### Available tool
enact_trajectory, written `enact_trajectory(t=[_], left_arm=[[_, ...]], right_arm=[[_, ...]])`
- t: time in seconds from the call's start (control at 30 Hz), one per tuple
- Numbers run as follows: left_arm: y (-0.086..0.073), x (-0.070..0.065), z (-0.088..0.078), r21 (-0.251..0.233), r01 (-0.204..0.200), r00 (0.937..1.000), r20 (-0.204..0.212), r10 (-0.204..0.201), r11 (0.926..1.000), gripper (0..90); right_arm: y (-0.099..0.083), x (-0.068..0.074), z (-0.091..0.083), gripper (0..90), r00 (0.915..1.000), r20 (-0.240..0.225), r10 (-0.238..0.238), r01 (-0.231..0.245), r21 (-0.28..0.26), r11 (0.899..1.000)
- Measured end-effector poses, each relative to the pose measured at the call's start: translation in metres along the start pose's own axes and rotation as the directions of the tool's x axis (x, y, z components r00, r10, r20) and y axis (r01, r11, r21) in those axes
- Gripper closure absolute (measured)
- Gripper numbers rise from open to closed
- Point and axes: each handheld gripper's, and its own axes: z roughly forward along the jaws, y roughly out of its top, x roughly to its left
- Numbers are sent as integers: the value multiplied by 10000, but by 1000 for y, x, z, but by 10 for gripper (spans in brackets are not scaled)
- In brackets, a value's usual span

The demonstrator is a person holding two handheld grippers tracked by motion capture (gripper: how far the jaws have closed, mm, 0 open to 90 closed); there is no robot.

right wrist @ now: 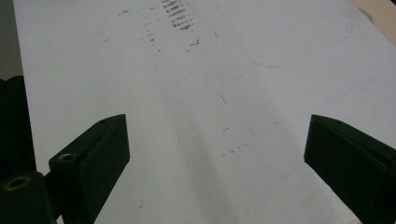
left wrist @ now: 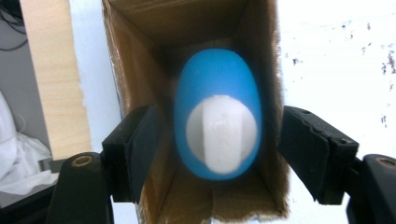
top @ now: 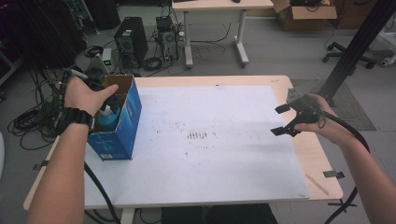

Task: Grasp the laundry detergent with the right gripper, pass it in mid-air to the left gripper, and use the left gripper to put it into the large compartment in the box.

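A blue cardboard box (top: 127, 122) stands open-topped at the left edge of the white sheet (top: 219, 107). Inside it sits a blue bottle (left wrist: 217, 88) with a white cap (left wrist: 222, 135), seen from above in the left gripper view. My left gripper (left wrist: 212, 144) points down into the box mouth, its jaws either side of the bottle with a gap on each side, so it is open. In the high view a hand holds that left gripper (top: 110, 103) over the box. My right gripper (top: 281, 120) hovers open over the sheet's right edge, nothing between its jaws (right wrist: 217, 154).
The wooden table (top: 320, 156) shows past the sheet on the right. On the floor behind are a computer tower (top: 130, 39), tangled cables (top: 32, 121), a second desk (top: 215, 28) and a black frame post (top: 355, 46).
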Motion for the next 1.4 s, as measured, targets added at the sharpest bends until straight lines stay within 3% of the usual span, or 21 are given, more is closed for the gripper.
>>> enact_trajectory(t=[0.27,0.43,0.47,0.5,0.67,0.7,0.73,0.83,0.87,0.9,1.03,1.07,1.1,1.27,1.3,1.33,1.37,1.4], left_arm=[[7,-22,-21,-364,-718,9973,112,723,9968,233],[11,-40,-26,-512,-1282,9913,245,1296,9904,208],[13,-51,-27,-566,-1590,9865,294,1609,9857,195],[13,-51,-27,-566,-1590,9865,294,1609,9857,188],[20,-83,-24,-752,-2466,9655,667,2516,9662,166],[20,-83,-24,-752,-2466,9655,667,2516,9662,159],[21,-92,-21,-781,-2733,9563,852,2796,9588,159],[24,-104,-18,-877,-3092,9428,1025,3173,9470,142],[24,-104,-18,-877,-3092,9428,1025,3173,9470,140],[25,-111,-15,-960,-3295,9343,1100,3391,9392,140],[28,-124,-7,-1007,-3619,9202,1206,3724,9268,92],[28,-124,-7,-1007,-3619,9202,1206,3724,9268,85],[30,-130,-3,-977,-3770,9121,1340,3876,9210,80],[31,-144,6,-912,-4145,8930,1508,4240,9055,56],[31,-144,6,-912,-4145,8930,1508,4240,9055,55],[31,-149,9,-880,-4284,8864,1525,4371,8993,52],[31,-149,9,-880,-4284,8864,1525,4371,8993,49],[30,-154,11,-900,-4402,8800,1546,4492,8934,49]], right_arm=[[4,2,-1,70,10000,3,-69,69,2,10000],[4,3,-3,70,10000,48,-39,40,-56,10000],[4,3,-3,70,10000,50,-42,42,-65,10000],[4,3,-3,70,10000,50,-42,42,-65,10000],[2,2,-4,70,10000,83,21,-21,25,10000],[1,2,-4,70,9999,104,45,-45,13,10000],[1,2,-5,70,9999,109,69,-69,3,10000],[0,0,-7,70,9998,143,117,-118,37,9999],[0,0,-7,70,9998,143,117,-118,37,9999],[-1,-1,-8,70,9998,143,138,-139,32,9999],[-1,-3,-8,69,9998,145,167,-168,32,9999],[-1,-3,-8,69,9998,145,167,-168,32,9999],[0,-4,-7,69,9997,134,190,-191,47,9998],[0,-5,-5,69,9997,103,201,-202,125,9997],[-1,-5,-5,68,9998,97,197,-198,121,9997],[-1,-5,-5,67,9997,92,206,-207,127,9997],[-1,-5,-5,67,9997,92,206,-207,127,9997],[-1,-5,-5,61,9997,72,215,-216,156,9996]])
